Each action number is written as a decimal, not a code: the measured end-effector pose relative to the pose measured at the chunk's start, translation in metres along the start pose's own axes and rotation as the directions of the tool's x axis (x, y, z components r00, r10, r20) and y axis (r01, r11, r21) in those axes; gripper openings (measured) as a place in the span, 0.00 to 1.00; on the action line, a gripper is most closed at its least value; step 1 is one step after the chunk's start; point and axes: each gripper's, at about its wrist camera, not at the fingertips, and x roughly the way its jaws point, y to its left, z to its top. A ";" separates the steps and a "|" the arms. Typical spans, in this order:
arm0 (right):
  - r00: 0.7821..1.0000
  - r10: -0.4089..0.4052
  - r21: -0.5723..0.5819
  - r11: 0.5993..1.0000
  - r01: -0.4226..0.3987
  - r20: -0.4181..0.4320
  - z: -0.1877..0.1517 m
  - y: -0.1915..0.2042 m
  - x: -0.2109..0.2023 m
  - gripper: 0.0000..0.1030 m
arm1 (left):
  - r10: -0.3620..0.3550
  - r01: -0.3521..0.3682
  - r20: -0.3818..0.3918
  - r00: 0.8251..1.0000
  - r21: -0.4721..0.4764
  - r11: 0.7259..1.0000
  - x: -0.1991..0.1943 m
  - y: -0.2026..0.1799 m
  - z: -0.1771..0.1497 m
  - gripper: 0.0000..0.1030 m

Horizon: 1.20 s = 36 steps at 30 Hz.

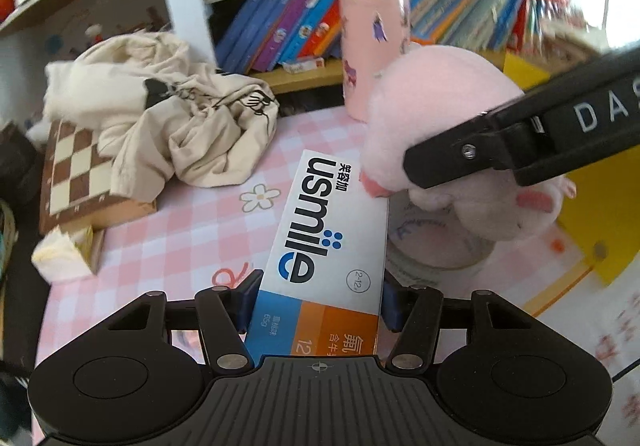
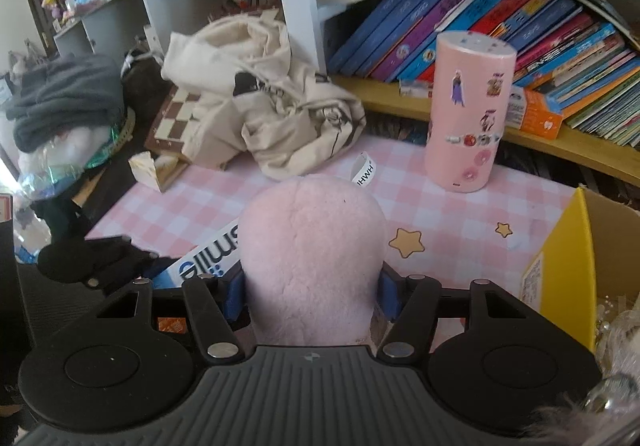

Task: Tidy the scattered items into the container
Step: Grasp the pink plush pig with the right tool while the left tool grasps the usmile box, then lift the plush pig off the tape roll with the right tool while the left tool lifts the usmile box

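Observation:
My left gripper (image 1: 318,304) is shut on a white, blue and orange "usmile" toothpaste box (image 1: 332,242), held above the pink checked tablecloth (image 1: 192,230). My right gripper (image 2: 312,292) is shut on a pink plush toy (image 2: 312,254), which also shows in the left wrist view (image 1: 444,125) to the right of the box. The right gripper's black arm (image 1: 520,141) crosses the plush there. The toothpaste box (image 2: 204,264) shows at the plush's left in the right wrist view. A yellow cardboard box (image 2: 576,266), open on top, stands at the right.
A pink cylinder with stickers (image 2: 466,113) stands at the back. A cream crumpled cloth bag (image 2: 272,105) lies on a chessboard (image 2: 176,117) at the back left. A bookshelf with leaning books (image 2: 500,17) lines the back. A white lidded tub (image 1: 432,242) sits under the plush.

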 end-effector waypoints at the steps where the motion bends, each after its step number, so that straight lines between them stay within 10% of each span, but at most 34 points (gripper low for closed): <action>1: 1.000 0.000 0.003 1.000 0.000 0.008 0.000 0.001 -0.004 0.58 | -0.006 0.006 0.006 1.000 -0.019 1.000 -0.005 0.002 0.000 0.55; 19: 0.997 -0.029 0.032 0.999 0.027 0.068 -0.029 0.017 -0.071 0.58 | -0.039 0.051 0.077 0.996 -0.168 0.985 -0.081 0.011 -0.033 0.54; 36: 0.996 -0.030 0.007 1.000 0.031 -0.085 -0.123 0.030 -0.099 0.58 | -0.092 0.113 0.124 0.988 -0.180 0.977 -0.148 -0.008 -0.068 0.54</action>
